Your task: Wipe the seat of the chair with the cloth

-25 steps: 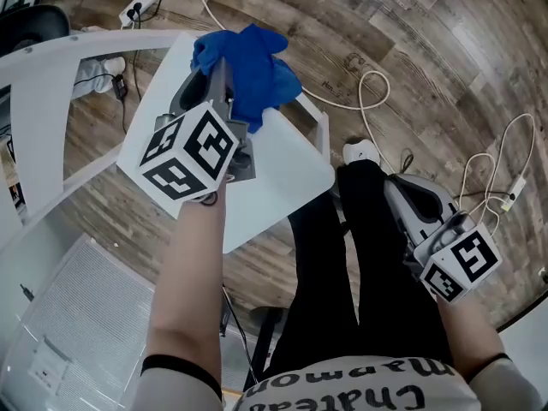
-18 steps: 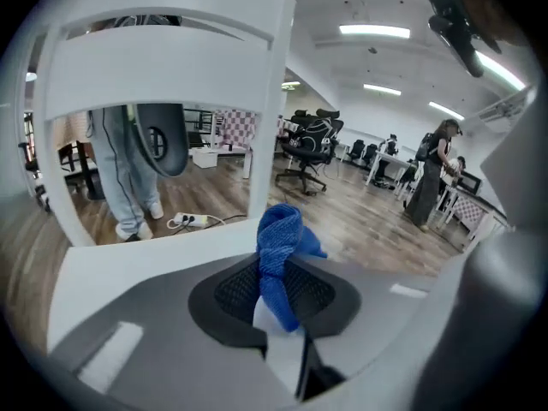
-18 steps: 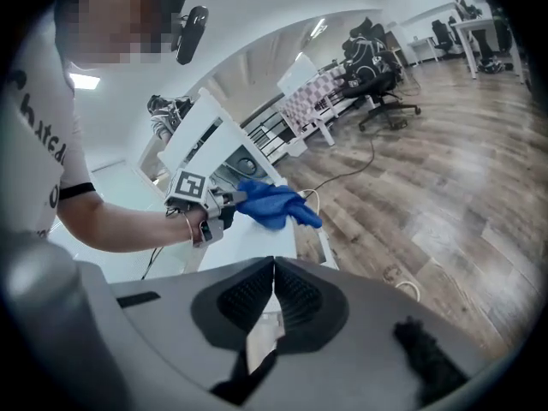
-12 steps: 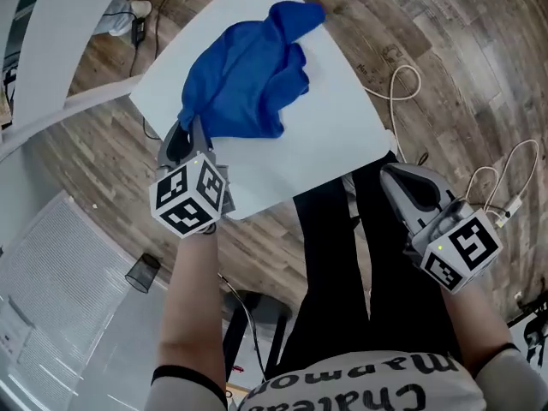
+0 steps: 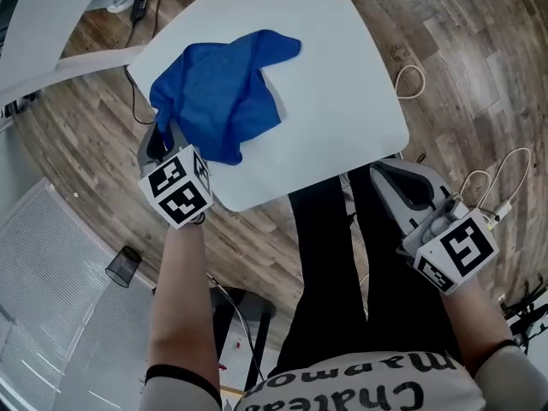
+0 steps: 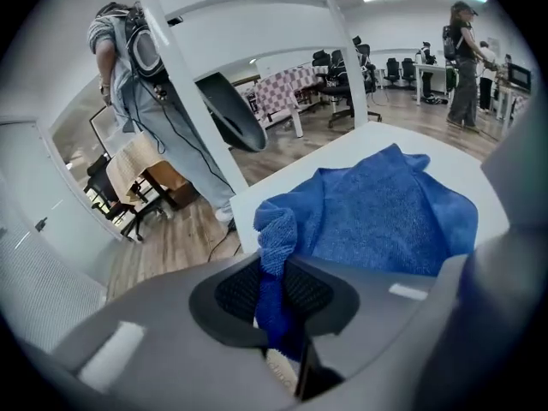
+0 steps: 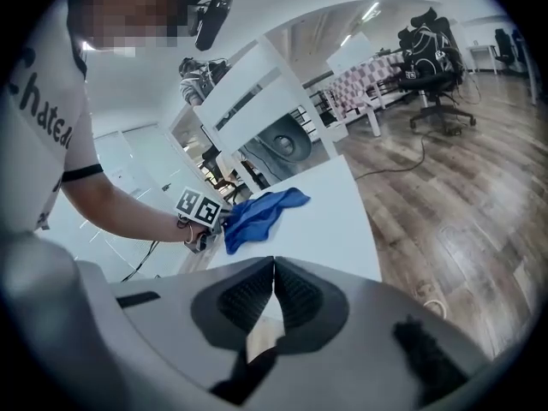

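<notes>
A blue cloth (image 5: 221, 92) lies spread on the left half of the white chair seat (image 5: 342, 92). My left gripper (image 5: 159, 139) sits at the seat's left front edge, shut on a corner of the cloth (image 6: 276, 255); the rest of it fans out ahead over the seat (image 6: 257, 212). My right gripper (image 5: 390, 178) hangs off the seat's front right corner, beside the person's black trouser legs, jaws shut on nothing. From there I see the cloth (image 7: 257, 214) on the seat (image 7: 330, 221) and the left gripper's marker cube.
The chair's white backrest (image 6: 248, 24) rises at the far side. Cables (image 5: 492, 195) and a plug lie on the wood floor to the right. A small black bin (image 5: 124, 268) stands at lower left. Office chairs, tables and people stand farther off.
My left gripper has pulled the cloth from the seat's far side toward the near left edge, and the cloth has spread flatter. The right gripper has barely shifted.
</notes>
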`<state>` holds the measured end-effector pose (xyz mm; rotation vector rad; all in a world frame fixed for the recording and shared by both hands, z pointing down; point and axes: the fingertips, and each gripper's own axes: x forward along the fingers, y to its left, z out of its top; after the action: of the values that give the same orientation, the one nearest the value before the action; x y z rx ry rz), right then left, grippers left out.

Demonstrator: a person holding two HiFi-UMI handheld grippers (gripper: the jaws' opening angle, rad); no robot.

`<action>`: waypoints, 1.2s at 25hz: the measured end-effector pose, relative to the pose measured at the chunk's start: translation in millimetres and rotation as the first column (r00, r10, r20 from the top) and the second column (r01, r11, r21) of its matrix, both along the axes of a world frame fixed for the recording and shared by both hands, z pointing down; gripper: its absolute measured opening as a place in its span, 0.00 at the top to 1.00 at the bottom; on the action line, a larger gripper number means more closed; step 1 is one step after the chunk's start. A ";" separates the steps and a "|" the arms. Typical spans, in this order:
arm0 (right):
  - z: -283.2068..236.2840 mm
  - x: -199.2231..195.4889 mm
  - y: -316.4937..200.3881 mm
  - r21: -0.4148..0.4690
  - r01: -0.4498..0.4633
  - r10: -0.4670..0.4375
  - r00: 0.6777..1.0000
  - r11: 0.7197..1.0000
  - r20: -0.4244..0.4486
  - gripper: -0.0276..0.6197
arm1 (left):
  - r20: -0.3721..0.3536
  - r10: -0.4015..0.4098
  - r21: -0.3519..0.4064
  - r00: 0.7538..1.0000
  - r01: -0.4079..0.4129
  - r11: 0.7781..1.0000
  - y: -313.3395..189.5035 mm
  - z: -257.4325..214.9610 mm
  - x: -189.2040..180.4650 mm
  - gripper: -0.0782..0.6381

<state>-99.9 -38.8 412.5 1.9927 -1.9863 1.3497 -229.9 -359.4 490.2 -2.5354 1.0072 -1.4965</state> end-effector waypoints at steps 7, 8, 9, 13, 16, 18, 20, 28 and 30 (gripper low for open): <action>8.0 19.0 17.0 -0.013 -0.055 0.055 0.998 0.998 -0.003 0.93 | 0.037 0.180 -0.035 0.983 -0.179 0.983 30.1 4.6 43.7 0.82; 8.1 22.0 21.2 -0.013 -0.062 0.062 0.998 0.998 0.000 0.93 | 0.041 0.183 -0.045 0.982 -0.181 0.982 34.1 5.1 49.1 0.82; 7.8 26.0 25.5 -0.013 -0.068 0.068 0.998 0.998 0.001 0.93 | 0.049 0.187 -0.048 0.981 -0.185 0.982 37.8 5.4 54.9 0.82; 7.1 50.2 47.8 -0.017 -0.105 0.105 0.994 0.994 -0.008 0.93 | 0.090 0.247 -0.027 0.965 -0.246 0.969 56.6 5.1 86.6 0.83; 9.3 69.5 71.1 -0.032 -0.155 0.155 0.988 0.987 -0.009 0.93 | 0.077 0.255 -0.049 0.964 -0.252 0.966 75.0 5.9 115.9 0.84; 10.8 81.8 87.6 -0.041 -0.192 0.192 0.981 0.980 -0.007 0.93 | 0.059 0.233 -0.050 0.971 -0.230 0.972 87.6 5.6 136.0 0.84; 11.5 94.4 102.7 -0.046 -0.230 0.230 0.973 0.972 -0.006 0.93 | 0.034 0.213 -0.038 0.977 -0.211 0.977 101.8 4.7 158.7 0.84; 7.8 140.9 151.0 -0.024 -0.364 0.364 0.931 0.931 0.032 0.93 | -0.058 0.363 -0.025 0.930 -0.365 0.931 178.3 3.3 248.8 0.84; 9.7 148.8 163.1 -0.033 -0.385 0.385 0.923 0.922 0.019 0.93 | -0.082 0.358 -0.025 0.930 -0.361 0.932 181.8 2.3 264.2 0.84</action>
<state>48.9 124.2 422.2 2.4578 -1.6238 1.4619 34.3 -177.7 492.5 -2.6352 0.4798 -1.3357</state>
